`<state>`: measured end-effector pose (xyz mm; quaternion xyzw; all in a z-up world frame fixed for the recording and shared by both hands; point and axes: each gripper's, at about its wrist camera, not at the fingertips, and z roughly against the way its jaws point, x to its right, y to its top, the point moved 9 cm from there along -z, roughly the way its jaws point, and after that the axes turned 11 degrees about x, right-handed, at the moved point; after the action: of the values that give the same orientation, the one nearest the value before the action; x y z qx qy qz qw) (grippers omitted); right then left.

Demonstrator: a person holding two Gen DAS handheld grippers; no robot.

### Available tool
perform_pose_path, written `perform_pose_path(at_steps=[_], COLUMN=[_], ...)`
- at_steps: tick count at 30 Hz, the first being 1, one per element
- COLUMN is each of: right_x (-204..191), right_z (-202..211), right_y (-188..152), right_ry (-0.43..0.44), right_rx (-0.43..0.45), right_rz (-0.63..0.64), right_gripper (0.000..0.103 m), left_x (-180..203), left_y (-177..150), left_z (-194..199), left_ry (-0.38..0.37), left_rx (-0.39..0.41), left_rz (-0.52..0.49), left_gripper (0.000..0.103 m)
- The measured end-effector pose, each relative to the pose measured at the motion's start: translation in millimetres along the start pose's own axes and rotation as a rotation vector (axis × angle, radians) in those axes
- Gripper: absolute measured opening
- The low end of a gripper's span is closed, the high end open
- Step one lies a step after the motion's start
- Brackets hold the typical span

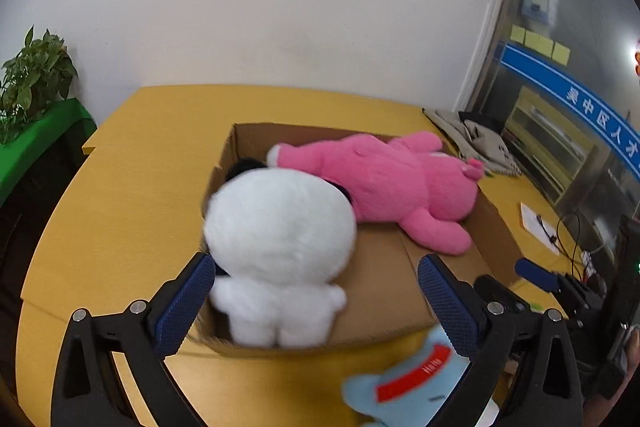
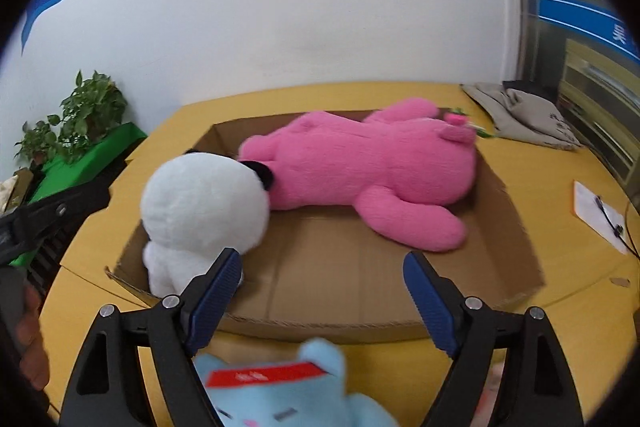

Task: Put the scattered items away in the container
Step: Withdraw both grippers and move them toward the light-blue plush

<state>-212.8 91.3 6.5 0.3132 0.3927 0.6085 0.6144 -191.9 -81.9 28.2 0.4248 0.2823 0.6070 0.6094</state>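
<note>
In the cardboard box (image 2: pixel 328 267) on the yellow tabletop (image 2: pixel 540 163) two soft toys already lie: a pink plush (image 2: pixel 360 167) stretched along the far side and a white plush (image 1: pixel 280 239) slumped in the near left corner, both fluffy and limp. Left outside, just in front of the box, is a light blue plush (image 2: pixel 280 399) with a red band. The left claw (image 1: pixel 316 299) and the right claw (image 2: pixel 322 303) are both spread wide, pinching nothing. I judge the job roughly two-thirds done.

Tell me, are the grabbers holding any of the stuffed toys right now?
No, neither. The left gripper and right gripper are both open, and their fingers press on nothing. The white toy sits in the box.
</note>
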Motion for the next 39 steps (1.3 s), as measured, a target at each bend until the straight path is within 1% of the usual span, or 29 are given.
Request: perform_pose_path(at_steps=[4,7,11,17,22,25,28,39], right_x=[21.9,28.9,35.3,40.3,48.6,51.3,51.6,56.9], right_z=[17.8,29.1,43.5,59.5,65.8,67.8,68.5,65.7], right_y=[-11.1,-16.9,-17.5,-22.7,-26.7,-29.1,-30.5,-39.4], right_ry=[0.000,-0.006,-0.011,-0.021,-0.027,-0.031,-0.032,-0.033], right_rx=[-0.001,0.011,0.027,0.047,0.045,0.042,0.041,0.024], right_rz=[-0.015,-0.003,0.006,0.037,0.042,0.050,0.060,0.041], right_gripper=[0.083,0.083,0.083,0.083,0.083,0.083,0.083,0.083], left_x=[31.7,50.0,64.6,83.5,93.1,95.6,96.1,90.8], left_y=[-17.8,-26.0,-27.6,-31.8,-40.2,-45.0,-49.0,-59.0], left_z=[15.1,24.5,33.5,44.9,50.9,50.0,49.5,46.0], left_ry=[0.010,-0.015,-0.025,-0.035,-0.044,-0.047,-0.068,-0.084], left_rx=[0.017,0.021,0.031,0.040,0.050,0.040,0.025,-0.009], left_rz=[-0.050,-0.049,-0.037,-0.059,-0.066,-0.067,-0.050,-0.022], left_gripper=[0.103,0.103,0.103,0.103,0.103,0.103,0.103,0.103])
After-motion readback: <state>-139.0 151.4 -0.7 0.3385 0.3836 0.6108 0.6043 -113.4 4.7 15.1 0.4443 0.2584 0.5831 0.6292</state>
